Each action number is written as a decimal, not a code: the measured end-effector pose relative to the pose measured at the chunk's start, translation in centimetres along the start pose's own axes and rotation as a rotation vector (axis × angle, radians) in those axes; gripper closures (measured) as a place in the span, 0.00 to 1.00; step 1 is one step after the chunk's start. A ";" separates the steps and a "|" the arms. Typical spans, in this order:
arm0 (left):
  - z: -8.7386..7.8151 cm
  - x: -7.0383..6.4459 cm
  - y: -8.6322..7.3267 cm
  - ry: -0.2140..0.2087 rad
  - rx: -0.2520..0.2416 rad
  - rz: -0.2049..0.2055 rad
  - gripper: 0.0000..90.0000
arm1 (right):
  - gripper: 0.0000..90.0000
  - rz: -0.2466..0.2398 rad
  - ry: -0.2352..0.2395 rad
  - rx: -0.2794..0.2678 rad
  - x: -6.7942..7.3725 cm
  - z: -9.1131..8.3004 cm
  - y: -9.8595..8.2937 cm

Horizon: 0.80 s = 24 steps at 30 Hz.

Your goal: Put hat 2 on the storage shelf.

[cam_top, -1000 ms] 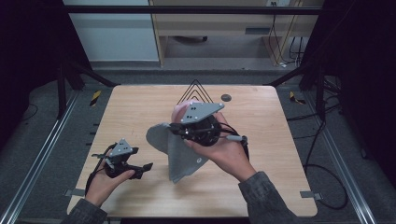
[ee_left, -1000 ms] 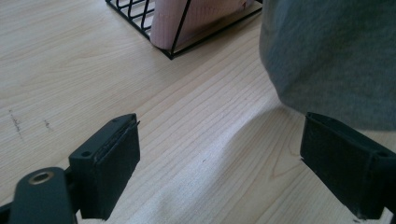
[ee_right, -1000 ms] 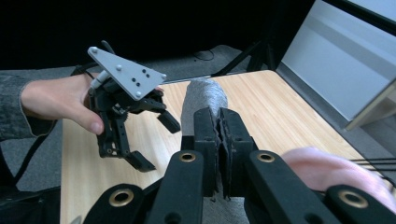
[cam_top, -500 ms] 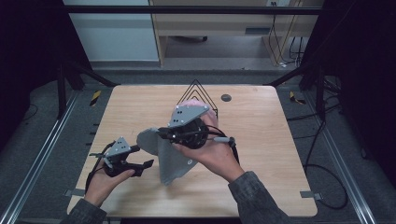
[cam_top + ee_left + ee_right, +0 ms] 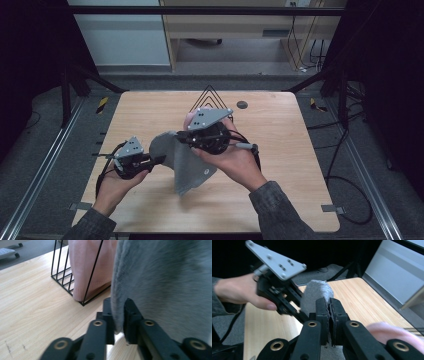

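A grey felt-like cloth (image 5: 187,165) hangs over the middle of the wooden table (image 5: 295,155), held up from two sides. My right gripper (image 5: 186,136) is shut on its top edge; in the right gripper view the cloth (image 5: 317,290) runs between the closed jaws. My left gripper (image 5: 161,159) is shut on the cloth's left edge, and the left gripper view shows the cloth (image 5: 162,277) pinched between its jaws. The right gripper view also shows the left gripper (image 5: 294,311) close ahead, with its grey plate.
A black wire rack (image 5: 209,95) stands at the table's far middle; the left gripper view shows the rack (image 5: 92,272) holding a pink cloth (image 5: 80,265). A small dark round spot (image 5: 242,104) lies to the rack's right. Dark frame rails flank the table.
My left gripper has moved up and forward to the cloth's left edge and closed on it. The right gripper swung the cloth left, then back a little.
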<state>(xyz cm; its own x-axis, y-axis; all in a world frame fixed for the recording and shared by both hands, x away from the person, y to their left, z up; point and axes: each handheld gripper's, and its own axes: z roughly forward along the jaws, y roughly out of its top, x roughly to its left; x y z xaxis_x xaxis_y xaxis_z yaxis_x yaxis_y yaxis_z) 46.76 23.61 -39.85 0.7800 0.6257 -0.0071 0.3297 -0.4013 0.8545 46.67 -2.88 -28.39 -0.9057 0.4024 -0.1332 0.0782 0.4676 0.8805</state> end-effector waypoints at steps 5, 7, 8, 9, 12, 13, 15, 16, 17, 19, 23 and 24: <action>-0.4 -0.2 1.6 0.014 0.025 0.034 0.96 | 0.97 0.036 -0.048 0.000 -1.5 -1.3 -1.2; -0.7 0.0 2.4 0.024 0.019 0.033 0.96 | 0.97 0.057 -0.068 -0.004 -2.1 -1.9 -1.8; -1.0 0.0 3.2 0.028 0.015 0.032 0.96 | 0.97 0.069 -0.076 -0.007 -2.4 -2.2 -2.1; -1.1 0.0 3.7 0.029 0.020 0.038 0.96 | 0.97 0.078 -0.082 -0.009 -2.6 -2.5 -2.3; -1.2 -0.3 4.8 0.039 0.015 0.048 0.97 | 0.97 0.094 -0.094 -0.018 -3.0 -3.0 -2.7; -1.3 -0.5 5.4 0.046 0.015 0.056 0.97 | 0.97 0.098 -0.102 -0.024 -3.2 -3.3 -2.8; -1.6 -0.7 7.3 0.061 -0.003 0.062 0.97 | 0.97 0.111 -0.124 -0.051 -3.5 -4.2 -2.8; -1.6 -0.7 7.3 0.061 -0.003 0.062 0.97 | 0.97 0.111 -0.124 -0.051 -3.5 -4.2 -2.8; -1.6 -0.8 7.9 0.068 -0.007 0.066 0.97 | 0.97 0.116 -0.132 -0.060 -3.7 -4.6 -2.7; -1.7 -0.9 9.1 0.075 -0.014 0.073 0.97 | 0.97 0.125 -0.148 -0.078 -4.1 -5.3 -2.5; -2.0 -1.2 11.5 0.097 -0.031 0.089 0.97 | 0.97 0.130 -0.171 -0.101 -4.9 -6.6 -1.8; -2.0 -1.2 11.5 0.097 -0.031 0.089 0.97 | 0.97 0.133 -0.174 -0.108 -5.0 -6.9 -1.6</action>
<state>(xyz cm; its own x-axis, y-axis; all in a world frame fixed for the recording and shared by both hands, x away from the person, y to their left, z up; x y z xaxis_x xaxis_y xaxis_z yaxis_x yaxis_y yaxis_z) 48.58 19.61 -28.97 0.7498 0.6509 0.1186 0.2434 -0.4381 0.8653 48.20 -11.10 -26.03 -0.8040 0.5891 -0.0811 0.1384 0.3180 0.9380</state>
